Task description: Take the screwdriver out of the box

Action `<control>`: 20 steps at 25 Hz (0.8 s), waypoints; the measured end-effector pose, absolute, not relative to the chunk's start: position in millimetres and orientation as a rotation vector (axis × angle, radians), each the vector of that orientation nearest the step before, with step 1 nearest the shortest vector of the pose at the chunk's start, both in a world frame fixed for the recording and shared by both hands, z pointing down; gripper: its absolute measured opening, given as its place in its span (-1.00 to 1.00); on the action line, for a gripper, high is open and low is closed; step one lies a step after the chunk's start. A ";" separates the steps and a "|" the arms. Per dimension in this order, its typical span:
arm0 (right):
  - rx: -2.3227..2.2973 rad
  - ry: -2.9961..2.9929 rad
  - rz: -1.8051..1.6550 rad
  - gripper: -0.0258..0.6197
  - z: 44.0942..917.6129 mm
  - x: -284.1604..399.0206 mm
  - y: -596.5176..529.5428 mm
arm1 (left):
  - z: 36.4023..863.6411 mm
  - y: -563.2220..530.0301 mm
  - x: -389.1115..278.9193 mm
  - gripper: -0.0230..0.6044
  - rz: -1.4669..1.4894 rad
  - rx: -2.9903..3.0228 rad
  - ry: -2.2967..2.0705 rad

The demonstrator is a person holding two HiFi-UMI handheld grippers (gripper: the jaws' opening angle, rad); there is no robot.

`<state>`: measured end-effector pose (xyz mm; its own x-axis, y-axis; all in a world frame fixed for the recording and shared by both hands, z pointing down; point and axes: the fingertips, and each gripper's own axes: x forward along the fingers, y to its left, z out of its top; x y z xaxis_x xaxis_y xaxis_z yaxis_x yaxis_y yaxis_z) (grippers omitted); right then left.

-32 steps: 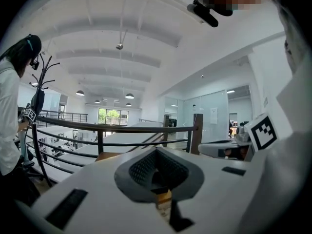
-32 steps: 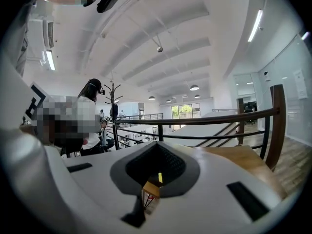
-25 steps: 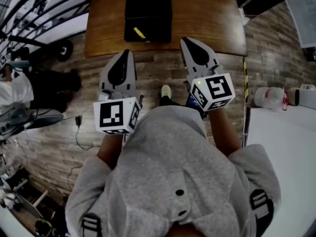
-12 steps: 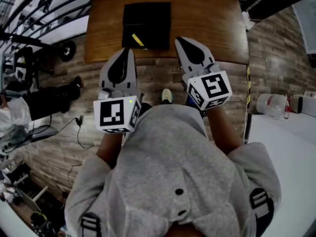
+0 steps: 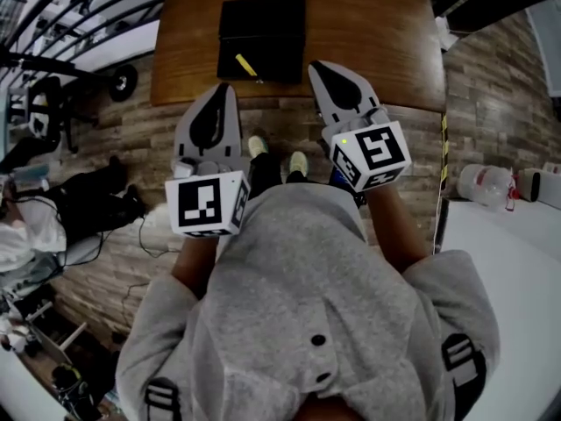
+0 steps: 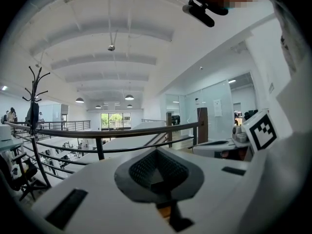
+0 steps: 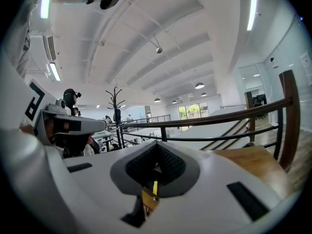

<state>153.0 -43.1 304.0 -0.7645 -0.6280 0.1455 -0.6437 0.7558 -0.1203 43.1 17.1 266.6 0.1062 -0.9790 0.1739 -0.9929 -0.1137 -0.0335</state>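
**Position.** In the head view the left tongs (image 5: 223, 89) hangs at the near edge of the desk (image 5: 377, 33), tip pointing away from us. Ahead of that tip and slightly to its right, the black box (image 5: 263, 16) lies flat on the desk. The screwdriver (image 5: 246, 63) rests in the box, close to its near edge. Its long axis runs on a slant, with the yellow handle toward the far left and the dark end toward the near right. The right tongs (image 5: 316, 65) stands just beside the box's near right corner, so the screwdriver lies to the left of its tip. We judge the left tongs the nearer of the two. Both are apart from the tool.

**Tongs.** Left: the left gripper view shows the jaws pressed together with nothing pinched. Right: the jaws are likewise pressed together. A sliver of yellow shows through the slot below the pads, and we read it as the screwdriver seen ahead, not a thing held. Either tongs must spread before it can take the handle.
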 end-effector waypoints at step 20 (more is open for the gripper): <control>1.062 -2.800 0.199 -0.88 306.3 72.6 -130.7 | 273.0 -72.9 -42.3 -0.89 0.158 2.294 -1.992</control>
